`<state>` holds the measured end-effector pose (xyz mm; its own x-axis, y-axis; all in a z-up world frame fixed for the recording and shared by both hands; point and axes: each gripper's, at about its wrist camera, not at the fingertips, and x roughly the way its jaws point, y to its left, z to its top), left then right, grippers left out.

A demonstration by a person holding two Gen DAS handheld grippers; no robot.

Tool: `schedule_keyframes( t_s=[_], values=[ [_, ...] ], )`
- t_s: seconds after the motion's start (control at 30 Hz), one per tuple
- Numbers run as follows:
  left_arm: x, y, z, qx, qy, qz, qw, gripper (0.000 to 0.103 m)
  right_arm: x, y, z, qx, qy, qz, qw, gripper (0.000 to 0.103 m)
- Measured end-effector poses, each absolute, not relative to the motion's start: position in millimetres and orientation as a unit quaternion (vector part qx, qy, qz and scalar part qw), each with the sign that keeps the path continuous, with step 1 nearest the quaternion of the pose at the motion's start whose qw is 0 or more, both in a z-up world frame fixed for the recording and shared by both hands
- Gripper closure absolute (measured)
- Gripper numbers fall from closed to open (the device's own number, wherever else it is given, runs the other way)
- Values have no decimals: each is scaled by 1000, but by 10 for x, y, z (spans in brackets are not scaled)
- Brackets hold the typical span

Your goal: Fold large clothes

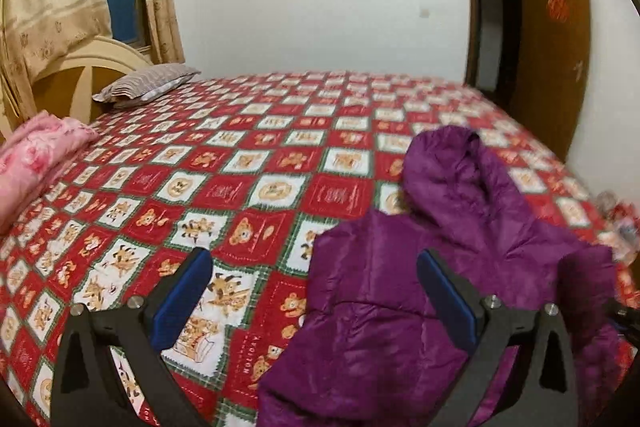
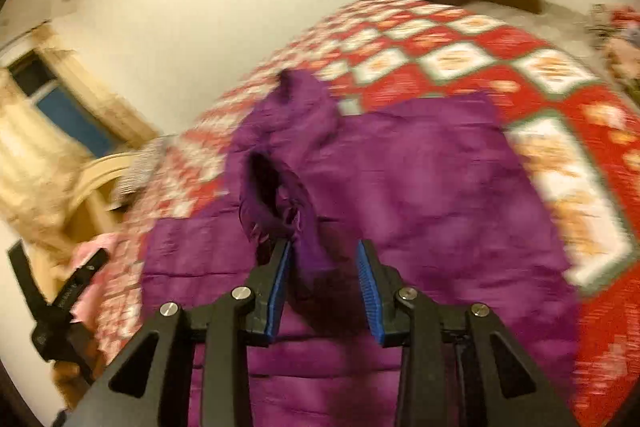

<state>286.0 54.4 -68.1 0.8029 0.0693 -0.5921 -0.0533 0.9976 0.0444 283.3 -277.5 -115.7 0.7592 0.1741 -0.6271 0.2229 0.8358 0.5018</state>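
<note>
A purple hooded puffer jacket [image 1: 460, 259] lies spread on the bed, hood toward the far side. My left gripper [image 1: 314, 259] hovers open and wide over the jacket's left edge, with nothing pressed between its blue pads. In the right wrist view the jacket [image 2: 420, 187] fills the middle. A raised fold of it by a sleeve cuff [image 2: 280, 199] stands between the pads of my right gripper [image 2: 324, 247]. The fold touches the left pad, and a gap shows before the right pad. The view is blurred.
A red and white bear-patterned quilt [image 1: 240, 167] covers the bed. A pink blanket [image 1: 36, 159] and a striped pillow [image 1: 148, 83] lie by the headboard at left. A brown door [image 1: 556, 47] stands open at the far right. Clutter [image 1: 620, 219] sits off the bed's right edge.
</note>
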Motion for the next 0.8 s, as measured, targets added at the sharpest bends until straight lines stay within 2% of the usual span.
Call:
schedule_keyframes(
  t_s=[0.1, 0.2, 0.27, 0.4, 0.5, 0.57, 0.67, 0.8],
  values=[
    [2947, 503, -779, 25, 330, 51, 942, 0, 2620, -3032, -1234, 265, 381, -133, 875, 68],
    [2997, 485, -797, 25, 329, 57, 942, 0, 2418, -3098, -1034, 227, 336, -178, 896, 68],
    [3057, 425, -753, 26, 324, 56, 944, 0, 2446, -2954, -809, 188, 301, -151, 923, 68],
    [3217, 259, -663, 45, 299, 73, 950, 0, 2908, -2548, -623, 118, 306, -51, 943, 68],
    [3366, 302, -748, 34, 308, 88, 947, 0, 3306, -2449, -764, 80, 333, -48, 938, 68],
    [3500, 383, -966, 32, 342, 103, 933, 0, 3485, -2479, -982, 63, 365, -66, 926, 68],
    [3523, 517, -1298, 26, 373, 116, 920, 0, 3421, -2683, -1262, 83, 395, -69, 912, 68],
    [3496, 629, -1696, 21, 414, 99, 905, 0, 3263, -2813, -1383, 108, 390, -54, 913, 68]
  ],
)
